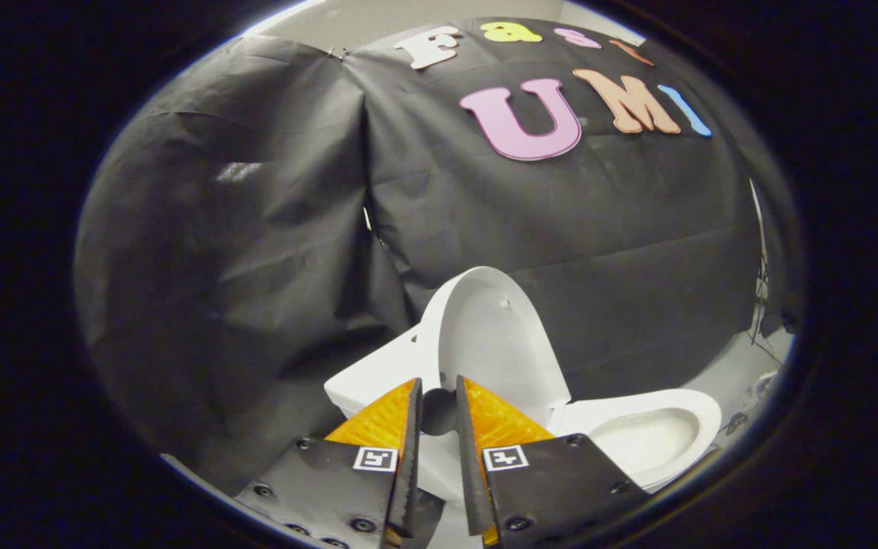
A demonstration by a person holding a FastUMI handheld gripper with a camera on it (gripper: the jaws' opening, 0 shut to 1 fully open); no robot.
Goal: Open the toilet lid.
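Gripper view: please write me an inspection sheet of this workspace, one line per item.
Surface: pale floor beside the toilet.
Job's things: toilet lid raised, leaning back toward the tank; seat and bowl exposed.
Clutter: small dark items on the floor beyond the bowl, too small to identify.
Grippers: gripper with fingers slightly apart, holding nothing, just in front of the lid.
Cables: thin dark strands by the cloth's edge, possibly cables or a stand; cannot tell.
Surroundings: black cloth wall behind the toilet.
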